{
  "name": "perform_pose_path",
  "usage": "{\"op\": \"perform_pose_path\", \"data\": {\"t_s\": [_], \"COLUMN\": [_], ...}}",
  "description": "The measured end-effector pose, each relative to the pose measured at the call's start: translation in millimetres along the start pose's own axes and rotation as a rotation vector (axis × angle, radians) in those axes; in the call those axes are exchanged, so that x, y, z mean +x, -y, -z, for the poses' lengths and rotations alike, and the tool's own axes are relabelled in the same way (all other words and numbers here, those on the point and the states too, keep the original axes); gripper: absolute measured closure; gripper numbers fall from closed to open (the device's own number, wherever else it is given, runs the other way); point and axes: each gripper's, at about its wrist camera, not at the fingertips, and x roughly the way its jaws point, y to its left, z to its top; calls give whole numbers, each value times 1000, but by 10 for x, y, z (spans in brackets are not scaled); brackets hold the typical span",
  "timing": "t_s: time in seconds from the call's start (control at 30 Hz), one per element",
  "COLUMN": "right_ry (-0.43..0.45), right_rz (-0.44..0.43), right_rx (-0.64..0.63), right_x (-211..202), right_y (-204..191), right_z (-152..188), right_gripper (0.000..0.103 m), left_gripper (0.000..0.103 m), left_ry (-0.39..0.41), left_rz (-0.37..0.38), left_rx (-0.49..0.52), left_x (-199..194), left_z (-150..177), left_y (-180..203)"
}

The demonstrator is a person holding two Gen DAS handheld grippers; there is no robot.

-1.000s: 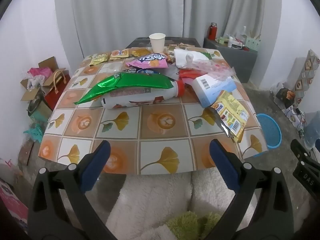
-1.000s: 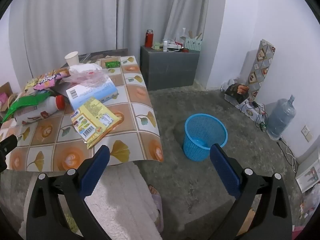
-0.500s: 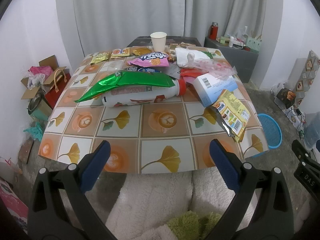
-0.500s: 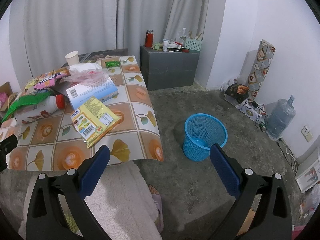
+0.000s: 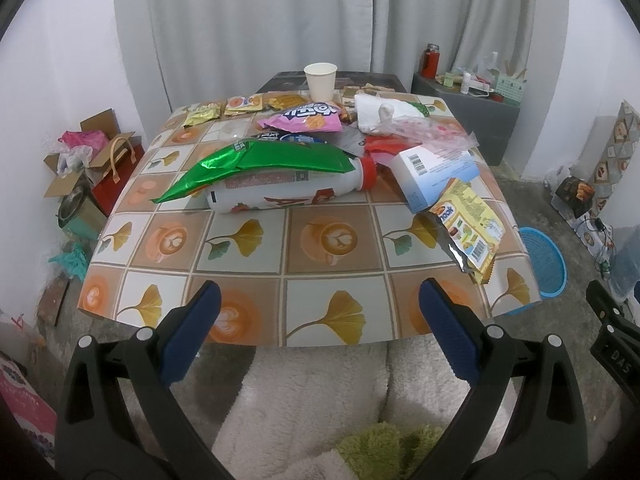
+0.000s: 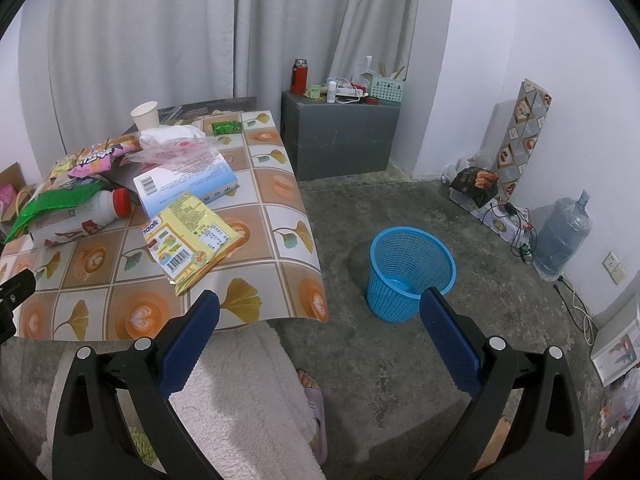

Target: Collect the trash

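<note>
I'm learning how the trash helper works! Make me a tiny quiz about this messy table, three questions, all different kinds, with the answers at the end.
1. True or false: the left claw is holding a wrapper.
2. Pick one. What lies on top of the white bottle? A) the green foil bag B) the paper cup C) the yellow snack packet
3. Fill the blank: the blue basket stands on the ______, not on the table.

Key
1. False. Both the left claw and the right claw are open and empty.
2. A. The cup stands at the far edge, and the yellow packet lies near the table's right edge.
3. Floor, to the right of the table.
</note>
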Motion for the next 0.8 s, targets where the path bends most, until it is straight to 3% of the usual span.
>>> {"op": "perform_pose_path", "data": {"t_s": [0.8], "right_ry": [4], "right_rz": [0], "right_rx": [-2], "right_x": [-20], "right_y": [-47], "right_z": [-55], "right_gripper": [5], "left_gripper": [8], "left_ry": [-2], "left_rz": [3], "left_rx": [2], "left_x": [-2], "left_z": [-7], "left_y": [-9]}}
